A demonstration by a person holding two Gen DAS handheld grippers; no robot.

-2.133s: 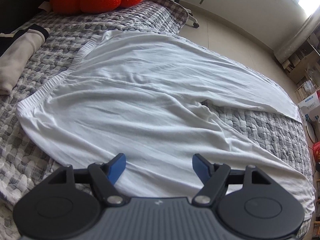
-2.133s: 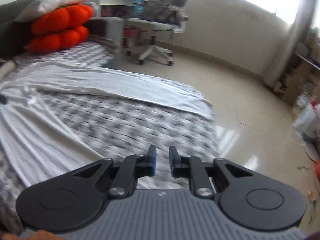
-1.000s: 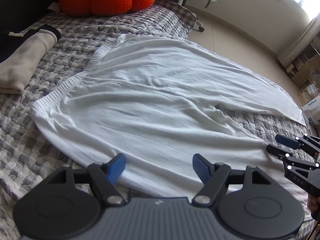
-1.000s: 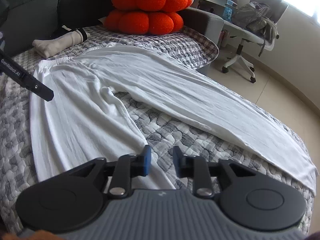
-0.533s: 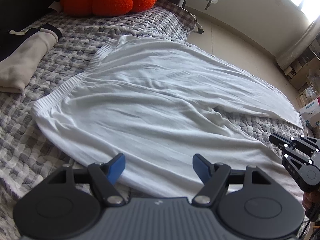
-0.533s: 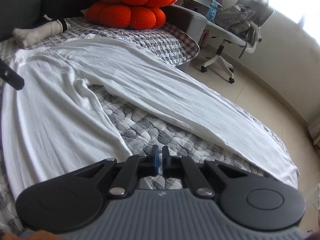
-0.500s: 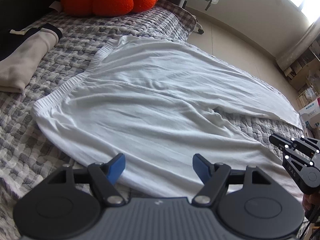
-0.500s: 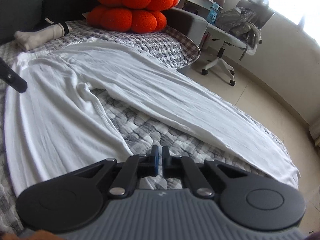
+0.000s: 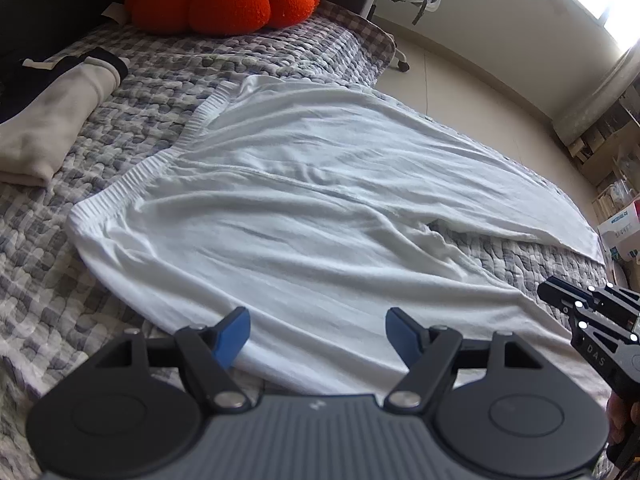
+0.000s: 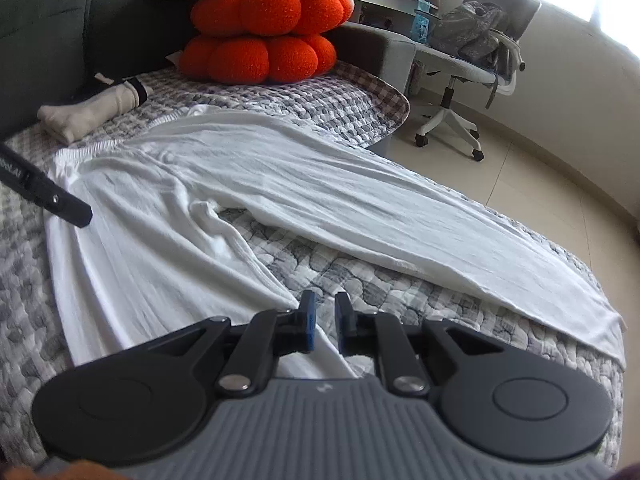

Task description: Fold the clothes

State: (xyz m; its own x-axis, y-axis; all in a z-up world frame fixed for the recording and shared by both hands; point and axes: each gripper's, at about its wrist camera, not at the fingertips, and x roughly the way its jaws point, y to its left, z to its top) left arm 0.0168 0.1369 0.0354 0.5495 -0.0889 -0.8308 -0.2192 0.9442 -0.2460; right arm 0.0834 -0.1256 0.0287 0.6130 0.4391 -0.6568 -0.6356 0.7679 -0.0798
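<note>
White trousers point(image 9: 304, 208) lie flat on the grey checked quilt point(image 9: 44, 280), waistband point(image 9: 132, 180) to the far left, the two legs spread in a V towards the right. My left gripper point(image 9: 316, 326) hangs open wide over the near leg's lower edge, holding nothing. In the right wrist view the trousers point(image 10: 280, 184) stretch across the bed, and my right gripper point(image 10: 325, 314) hovers over the near leg's inner edge, its blue pads parted by a narrow gap. The right gripper's tip point(image 9: 560, 300) shows at the right edge of the left wrist view. The left gripper's finger point(image 10: 68, 208) shows at the left of the right wrist view.
Orange pumpkin cushions point(image 10: 264, 32) stack at the bed's head under a white pillow. A folded beige garment point(image 10: 88, 116) lies beside them. An office chair point(image 10: 472, 64) stands on the tiled floor beyond the bed's far edge. Boxes point(image 9: 620, 232) sit past the foot.
My right gripper's pads, pressed together half a second ago, now stand slightly apart. The left gripper has hardly moved and stays open wide.
</note>
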